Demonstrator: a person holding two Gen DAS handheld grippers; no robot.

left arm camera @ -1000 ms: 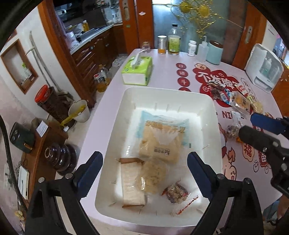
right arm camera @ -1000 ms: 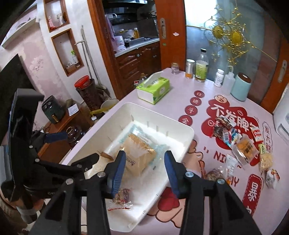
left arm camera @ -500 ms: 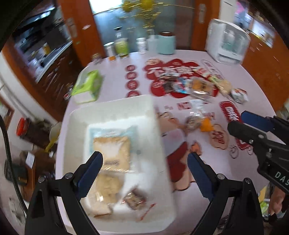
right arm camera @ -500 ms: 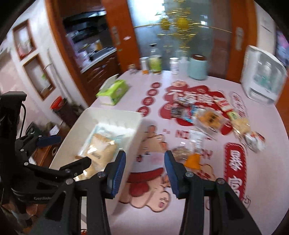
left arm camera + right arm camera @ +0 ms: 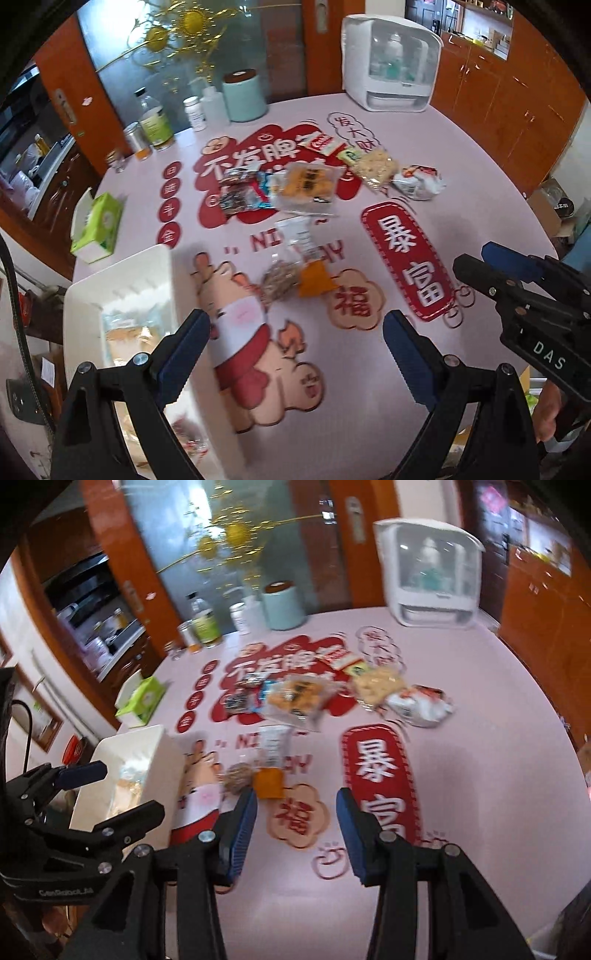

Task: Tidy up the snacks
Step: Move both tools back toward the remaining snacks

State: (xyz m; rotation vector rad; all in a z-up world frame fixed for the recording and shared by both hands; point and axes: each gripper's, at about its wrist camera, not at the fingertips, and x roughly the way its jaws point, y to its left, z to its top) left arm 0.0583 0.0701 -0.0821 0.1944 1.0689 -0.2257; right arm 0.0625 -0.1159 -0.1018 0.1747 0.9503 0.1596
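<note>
A white bin [image 5: 122, 273] with several snack packs inside sits at the table's left; it also shows in the right wrist view [image 5: 147, 753]. Loose snacks lie on the pink table: a small clear pack with an orange corner [image 5: 295, 277] [image 5: 258, 775], a clear pack of orange biscuits [image 5: 306, 184] [image 5: 295, 698], a dark pack [image 5: 236, 192], a pale cracker pack [image 5: 373, 168] and a white-red pack [image 5: 417, 181] [image 5: 417, 703]. My left gripper [image 5: 295, 350] is open and empty, above the table beside the bin. My right gripper [image 5: 295, 823] is open and empty, just short of the orange-cornered pack.
A green tissue box [image 5: 98, 225] stands left of the snacks. Bottles and jars [image 5: 155, 125], a teal canister [image 5: 243, 96] and a white appliance [image 5: 391, 62] line the far edge. Wooden cabinets stand to the right.
Both grippers swung right, away from over the bin and toward the loose snacks on the table. Both stayed open and empty.
</note>
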